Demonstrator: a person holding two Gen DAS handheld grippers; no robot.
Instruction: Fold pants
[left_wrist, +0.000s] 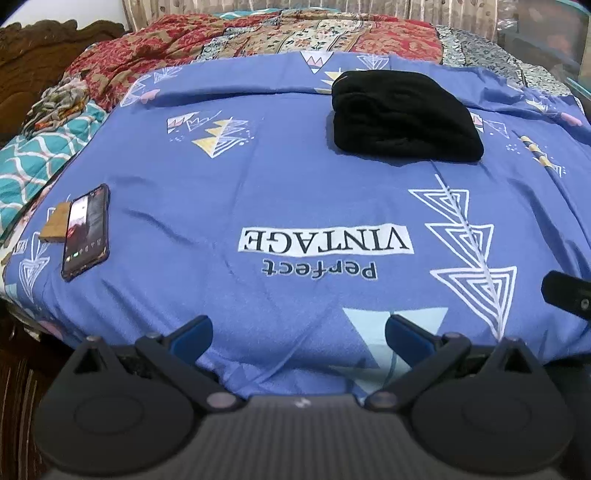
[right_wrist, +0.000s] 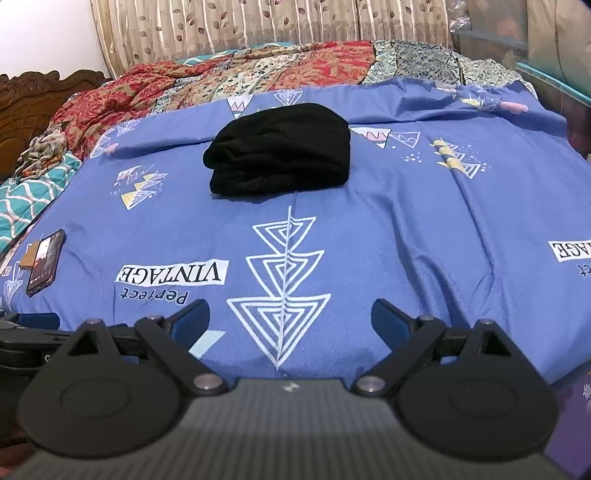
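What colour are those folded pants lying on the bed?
Plain black pants, no visible pattern, clearest in the right wrist view.

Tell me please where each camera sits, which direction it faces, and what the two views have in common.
Left wrist: on the left gripper, low at the bed's near edge, facing across the blue sheet; its open fingers show.
Right wrist: on the right gripper, facing likewise; its open fingers show.
Shared: folded black pants, phone, patterned quilt.
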